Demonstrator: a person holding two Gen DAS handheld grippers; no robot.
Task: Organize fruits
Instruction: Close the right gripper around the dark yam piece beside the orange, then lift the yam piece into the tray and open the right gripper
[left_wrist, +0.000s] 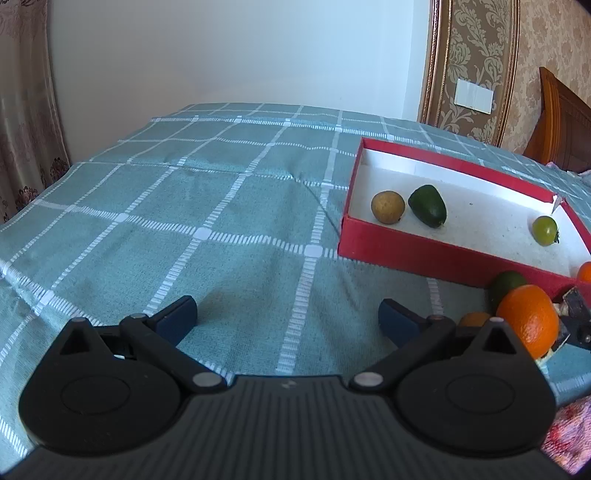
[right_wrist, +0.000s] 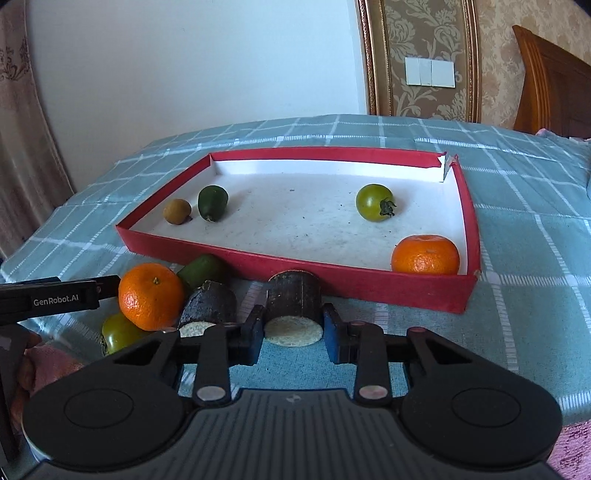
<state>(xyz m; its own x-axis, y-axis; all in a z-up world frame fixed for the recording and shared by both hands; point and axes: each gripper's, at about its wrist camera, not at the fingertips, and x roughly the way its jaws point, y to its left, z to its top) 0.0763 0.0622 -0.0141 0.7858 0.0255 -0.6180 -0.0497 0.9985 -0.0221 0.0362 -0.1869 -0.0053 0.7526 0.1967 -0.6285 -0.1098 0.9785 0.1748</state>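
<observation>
A shallow red box (right_wrist: 369, 284) with a white floor is set on a teal checked cloth (left_wrist: 184, 221), and a brown round fruit (right_wrist: 177, 211), a dark green oval fruit (right_wrist: 212, 202), a green tomato (right_wrist: 375, 202) and an orange (right_wrist: 425, 254) are already lying inside it, well spread out. In front of the box's near wall a small cluster is gathered: a second orange (right_wrist: 151, 296), a green fruit (right_wrist: 203, 267) behind it, another green tomato (right_wrist: 118, 332) and a dark stub (right_wrist: 208, 306) with a pale cut face, all crowded just beside the piece being gripped. The right gripper (right_wrist: 293, 328) is pointed downward at the cloth, and its blue pads are pressed on a dark cylindrical piece (right_wrist: 293, 297) (short, with a pale cut end facing the camera), which is lying close to the box's near wall. The left gripper (left_wrist: 288, 317) is held low over bare cloth, its jaws spread wide with nothing between them.
</observation>
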